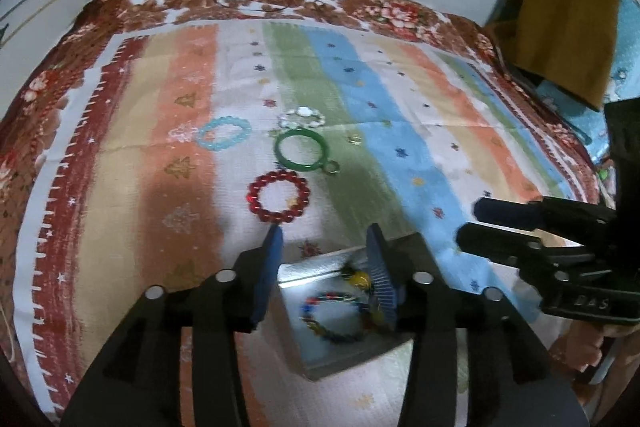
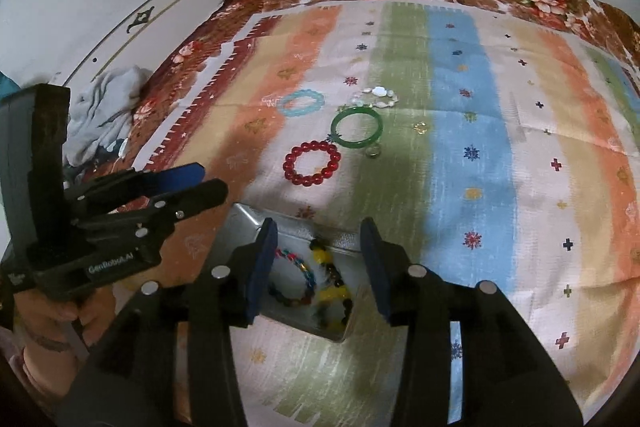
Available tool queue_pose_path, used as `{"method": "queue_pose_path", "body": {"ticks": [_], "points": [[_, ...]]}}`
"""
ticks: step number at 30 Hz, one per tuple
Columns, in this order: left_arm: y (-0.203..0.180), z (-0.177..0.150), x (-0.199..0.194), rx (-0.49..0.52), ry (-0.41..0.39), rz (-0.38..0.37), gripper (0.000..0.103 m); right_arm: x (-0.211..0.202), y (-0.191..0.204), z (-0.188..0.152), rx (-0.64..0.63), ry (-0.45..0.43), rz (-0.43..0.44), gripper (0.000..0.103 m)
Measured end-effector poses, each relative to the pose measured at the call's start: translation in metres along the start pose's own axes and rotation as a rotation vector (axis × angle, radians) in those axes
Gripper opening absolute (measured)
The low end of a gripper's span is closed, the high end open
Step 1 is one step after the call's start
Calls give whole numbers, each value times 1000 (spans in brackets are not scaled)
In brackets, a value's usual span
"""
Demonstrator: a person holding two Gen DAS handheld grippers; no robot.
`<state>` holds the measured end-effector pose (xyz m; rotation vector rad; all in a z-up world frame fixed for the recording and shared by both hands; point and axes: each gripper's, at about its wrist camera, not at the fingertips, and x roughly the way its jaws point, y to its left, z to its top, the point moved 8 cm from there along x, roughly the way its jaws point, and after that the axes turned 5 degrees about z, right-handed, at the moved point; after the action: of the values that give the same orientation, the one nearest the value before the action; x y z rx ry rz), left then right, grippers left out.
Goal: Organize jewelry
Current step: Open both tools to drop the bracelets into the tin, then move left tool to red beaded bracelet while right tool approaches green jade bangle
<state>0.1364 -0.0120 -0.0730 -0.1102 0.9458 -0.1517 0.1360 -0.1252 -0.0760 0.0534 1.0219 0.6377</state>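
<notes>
Striped woven cloth [image 2: 460,187] with small star motifs and a brown floral border: spread flat over the surface.

Small rectangular box of silvery metal [image 2: 244,227], shiny-walled: set at the near edge of the cloth. A multicoloured beaded bracelet [image 2: 298,277] and a string of yellow and dark beads [image 2: 332,287] are seen inside.

Red bracelet of glossy round beads [image 2: 313,163]: laid just beyond the box. Smooth green bangle [image 2: 357,128], a plain hoop: farther off, to the right. Pale blue beaded bracelet [image 2: 302,103]: far left. White bracelet of flat pearly pieces [image 2: 376,97]: far right. A small metal ring [image 2: 373,151] is seen beside the bangle.

Left gripper [image 1: 324,239], black with blue ribbed pads: jaws parted over the box, nothing held.

Right gripper [image 2: 318,231], the same make: jaws likewise parted over the box, empty.
</notes>
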Motion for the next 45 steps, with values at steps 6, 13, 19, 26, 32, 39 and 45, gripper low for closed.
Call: {"method": "queue_pose_path", "body": {"ticks": [6, 13, 19, 26, 32, 39, 45], "points": [[17, 5, 7, -24, 16, 26, 48, 7, -5, 4, 10, 13, -2, 47], [28, 10, 16, -2, 18, 100, 52, 10, -14, 13, 26, -6, -39, 64], [32, 20, 22, 37, 5, 161, 60, 15, -23, 19, 24, -11, -77, 75], [31, 30, 30, 56, 5, 171, 62, 24, -33, 28, 40, 0, -82, 81], [37, 34, 41, 60, 26, 186, 62, 31, -46, 34, 65, 11, -94, 81], [40, 38, 51, 65, 44, 194, 62, 40, -50, 45, 83, 12, -93, 81], [42, 43, 57, 56, 54, 187, 62, 54, -58, 55, 89, 30, -106, 81]]}}
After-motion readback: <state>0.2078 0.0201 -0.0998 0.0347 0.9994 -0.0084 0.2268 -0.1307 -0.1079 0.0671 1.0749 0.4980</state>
